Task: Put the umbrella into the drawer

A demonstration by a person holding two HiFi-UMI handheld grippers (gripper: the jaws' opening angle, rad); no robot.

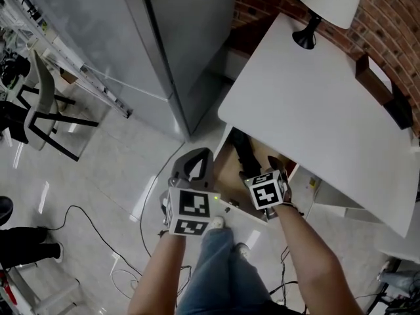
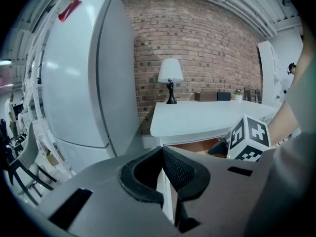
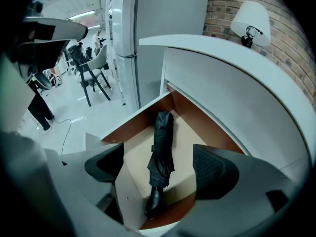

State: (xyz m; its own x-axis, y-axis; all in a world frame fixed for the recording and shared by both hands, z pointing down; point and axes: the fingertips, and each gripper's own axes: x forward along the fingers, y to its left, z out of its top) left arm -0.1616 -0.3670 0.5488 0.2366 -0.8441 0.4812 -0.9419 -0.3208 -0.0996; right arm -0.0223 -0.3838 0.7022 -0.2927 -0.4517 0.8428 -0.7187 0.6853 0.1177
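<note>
A folded black umbrella point(image 3: 162, 147) lies lengthwise on the bottom of the open wooden drawer point(image 3: 190, 113), handle end nearest me. In the head view the umbrella point(image 1: 241, 151) shows as a dark shape inside the drawer point(image 1: 225, 169) under the white desk. My right gripper point(image 3: 159, 166) hangs above the drawer, open, its pads standing wide on either side of the umbrella without touching it. Its marker cube point(image 1: 268, 189) is over the drawer's front. My left gripper point(image 2: 162, 152) is shut with nothing between its pads, held left of the drawer point(image 1: 195, 163).
The white desk point(image 1: 315, 104) carries a lamp point(image 1: 327, 5) against a brick wall. A tall grey refrigerator point(image 1: 177, 38) stands left of the desk. A chair point(image 1: 39, 104) and floor cables point(image 1: 85, 215) lie further left. The person's legs point(image 1: 216, 268) are below the grippers.
</note>
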